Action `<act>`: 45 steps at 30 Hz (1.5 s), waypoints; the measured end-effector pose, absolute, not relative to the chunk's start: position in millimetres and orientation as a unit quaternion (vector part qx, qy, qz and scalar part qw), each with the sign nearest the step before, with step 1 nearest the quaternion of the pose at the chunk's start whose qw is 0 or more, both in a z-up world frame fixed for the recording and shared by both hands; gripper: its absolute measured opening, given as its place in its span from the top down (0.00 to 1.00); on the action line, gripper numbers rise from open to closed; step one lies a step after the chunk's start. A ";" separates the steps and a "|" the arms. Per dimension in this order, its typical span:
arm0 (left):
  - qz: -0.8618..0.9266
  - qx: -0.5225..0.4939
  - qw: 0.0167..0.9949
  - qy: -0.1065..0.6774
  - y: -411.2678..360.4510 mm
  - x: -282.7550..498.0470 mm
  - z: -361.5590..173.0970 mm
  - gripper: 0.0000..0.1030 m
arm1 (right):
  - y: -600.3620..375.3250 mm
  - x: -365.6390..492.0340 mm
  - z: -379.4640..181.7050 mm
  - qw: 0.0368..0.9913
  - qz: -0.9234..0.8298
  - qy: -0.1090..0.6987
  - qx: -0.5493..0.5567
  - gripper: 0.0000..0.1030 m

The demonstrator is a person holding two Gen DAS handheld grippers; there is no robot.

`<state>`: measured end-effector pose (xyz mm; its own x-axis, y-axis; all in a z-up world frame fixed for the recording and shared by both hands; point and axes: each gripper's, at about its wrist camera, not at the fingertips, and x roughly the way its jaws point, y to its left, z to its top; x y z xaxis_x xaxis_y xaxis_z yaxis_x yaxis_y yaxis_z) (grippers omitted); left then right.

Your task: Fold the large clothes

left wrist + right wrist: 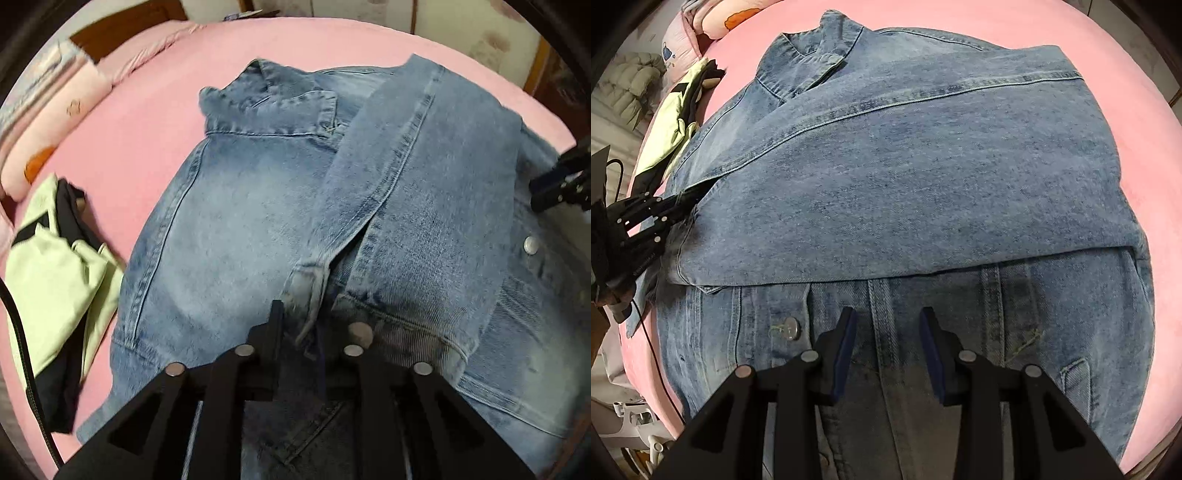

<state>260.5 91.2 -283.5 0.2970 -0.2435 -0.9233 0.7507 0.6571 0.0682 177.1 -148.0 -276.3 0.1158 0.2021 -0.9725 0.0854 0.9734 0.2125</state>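
The left wrist view is taken from close above the denim jacket (258,206), looking steeply down past the left gripper (317,325) toward the collar. The right wrist view is aimed down too (just as near), over the right gripper (888,325). The jacket and pink bed (1071,33) are shared by both.
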 end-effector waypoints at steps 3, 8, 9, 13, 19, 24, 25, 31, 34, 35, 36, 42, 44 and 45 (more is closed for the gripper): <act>-0.329 0.229 0.755 0.519 105.8 260.9 -269.7 0.72 | -155.0 173.2 -275.4 0.737 0.032 0.664 0.120 0.66; -0.316 0.151 0.779 0.520 118.3 266.6 -233.2 0.71 | -159.3 168.8 -266.8 0.742 0.032 0.657 0.129 0.66; -0.306 0.119 0.790 0.518 117.8 271.9 -225.5 0.71 | -159.1 169.0 -264.6 0.744 0.034 0.655 0.129 0.66; -0.260 0.020 0.817 0.515 103.0 290.6 -222.0 0.71 | -157.5 170.8 -256.8 0.752 0.043 0.646 0.127 0.66; -0.150 -0.023 0.808 0.570 73.1 289.3 -280.5 0.77 | -165.4 176.6 -247.6 0.767 0.056 0.628 0.117 0.66; -0.105 0.034 0.831 0.546 50.6 264.1 -303.4 0.78 | -184.0 185.1 -256.9 0.765 0.055 0.630 0.120 0.66; -0.097 0.050 0.833 0.542 45.0 263.2 -305.1 0.78 | -185.4 186.7 -259.0 0.765 0.054 0.631 0.119 0.66; -0.082 0.070 0.837 0.537 33.1 266.8 -309.1 0.76 | -211.8 198.3 -275.1 0.769 0.044 0.631 0.090 0.66; -0.074 0.060 0.832 0.546 34.5 271.4 -308.7 0.76 | -227.2 199.3 -283.6 0.767 0.061 0.632 0.092 0.76; -0.067 0.054 0.827 0.555 34.0 274.0 -307.9 0.75 | -229.4 198.2 -284.5 0.766 0.061 0.633 0.089 0.83; -0.062 0.050 0.825 0.560 33.3 277.3 -307.5 0.75 | -232.2 196.0 -284.3 0.764 0.060 0.637 0.080 0.85; -0.019 0.039 0.825 0.564 23.8 279.1 -277.8 0.74 | -243.2 178.2 -267.7 0.754 0.069 0.650 0.066 0.85; -0.023 0.028 0.831 0.555 19.3 268.5 -256.8 0.64 | -244.8 172.7 -256.9 0.757 0.077 0.647 0.059 0.85; -0.023 0.026 0.835 0.549 17.0 261.4 -244.8 0.60 | -245.1 169.6 -247.5 0.760 0.083 0.643 0.053 0.85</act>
<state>261.4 17.0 -244.8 0.3952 -0.0102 -0.9185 0.0666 0.9976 0.0176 169.6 -245.1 -247.5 0.1603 0.1938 -0.9678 -0.0582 0.9807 0.1867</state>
